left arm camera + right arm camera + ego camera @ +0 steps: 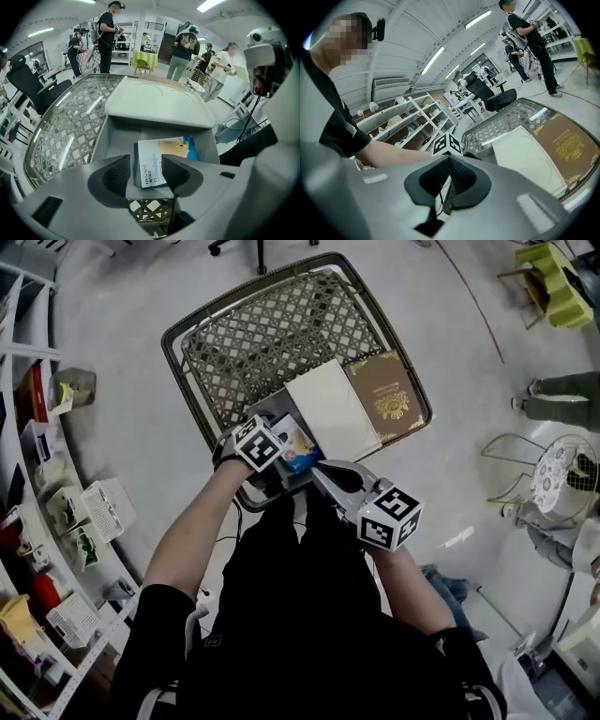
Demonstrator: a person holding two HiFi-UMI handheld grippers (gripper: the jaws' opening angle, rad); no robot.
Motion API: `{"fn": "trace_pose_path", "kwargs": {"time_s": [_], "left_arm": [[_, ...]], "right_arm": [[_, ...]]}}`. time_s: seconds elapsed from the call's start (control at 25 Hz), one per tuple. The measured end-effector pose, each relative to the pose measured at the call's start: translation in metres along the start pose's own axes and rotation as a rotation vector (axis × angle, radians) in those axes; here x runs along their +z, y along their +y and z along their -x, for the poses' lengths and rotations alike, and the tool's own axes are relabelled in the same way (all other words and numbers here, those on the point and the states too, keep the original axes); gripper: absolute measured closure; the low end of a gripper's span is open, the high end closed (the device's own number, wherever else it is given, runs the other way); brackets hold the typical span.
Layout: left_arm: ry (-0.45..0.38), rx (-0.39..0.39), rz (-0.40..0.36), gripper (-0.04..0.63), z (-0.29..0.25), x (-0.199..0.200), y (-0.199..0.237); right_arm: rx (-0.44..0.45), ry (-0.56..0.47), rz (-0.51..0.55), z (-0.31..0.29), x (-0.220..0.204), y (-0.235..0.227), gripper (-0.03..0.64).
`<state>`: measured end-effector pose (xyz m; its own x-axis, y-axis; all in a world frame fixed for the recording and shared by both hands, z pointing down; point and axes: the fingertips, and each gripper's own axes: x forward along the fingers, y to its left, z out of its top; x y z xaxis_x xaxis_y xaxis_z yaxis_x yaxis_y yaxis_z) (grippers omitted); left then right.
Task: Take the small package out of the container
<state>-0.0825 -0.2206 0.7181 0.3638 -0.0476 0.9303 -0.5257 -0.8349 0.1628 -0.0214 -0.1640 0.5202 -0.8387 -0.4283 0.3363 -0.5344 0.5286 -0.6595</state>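
- Container (117,136): grey, on the lattice table (272,334); lid (159,105) swung back beyond its far side, leaving the inside reachable.
- Small package (164,159): flat on the container's floor, not yet lifted.
- Left gripper (146,171): jaws wide, gripping nothing, at the container's near wall and lined up on the package (apparently ready to reach in).
- Right gripper (449,180): jaws pinched on a thin edge, apparently the container's near wall, probably to steady it.

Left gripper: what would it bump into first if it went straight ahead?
Probably the small package, lying in the grey container just ahead of the open jaws of the left gripper. The container's near edge shows low between them and might touch first; depth is unclear.
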Motion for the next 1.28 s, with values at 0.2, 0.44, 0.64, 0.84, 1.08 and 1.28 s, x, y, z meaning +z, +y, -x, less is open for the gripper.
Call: {"fn": "trace_pose_path", "kwargs": {"time_s": [0.2,0.44,0.64,0.84,1.08,1.28], "left_arm": [[0.07,-0.016,-0.037,0.399,-0.012,-0.006,-0.001],[0.121,-0.005,-0.062,0.402,-0.019,-0.006,0.006],[0.192,-0.048,-0.077,0.402,-0.024,-0.011,-0.001],[0.193,-0.083,-0.069,0.402,-0.026,-0.011,-0.011],[0.153,-0.085,-0.051,0.402,-0.028,-0.004,-0.034],[0.115,-0.087,-0.001,0.402,-0.031,0.001,-0.037]], "right_arm": [[-0.033,0.055,0.13,-0.005,-0.006,0.004,0.604],[-0.038,0.058,0.128,0.004,-0.011,0.006,0.604],[-0.043,0.052,0.102,0.013,-0.016,0.0,0.604],[-0.039,0.041,0.094,0.02,-0.013,-0.002,0.604],[-0.038,0.04,0.085,0.028,-0.007,-0.009,0.604],[-0.02,0.048,0.093,0.03,-0.002,-0.013,0.604]]}}
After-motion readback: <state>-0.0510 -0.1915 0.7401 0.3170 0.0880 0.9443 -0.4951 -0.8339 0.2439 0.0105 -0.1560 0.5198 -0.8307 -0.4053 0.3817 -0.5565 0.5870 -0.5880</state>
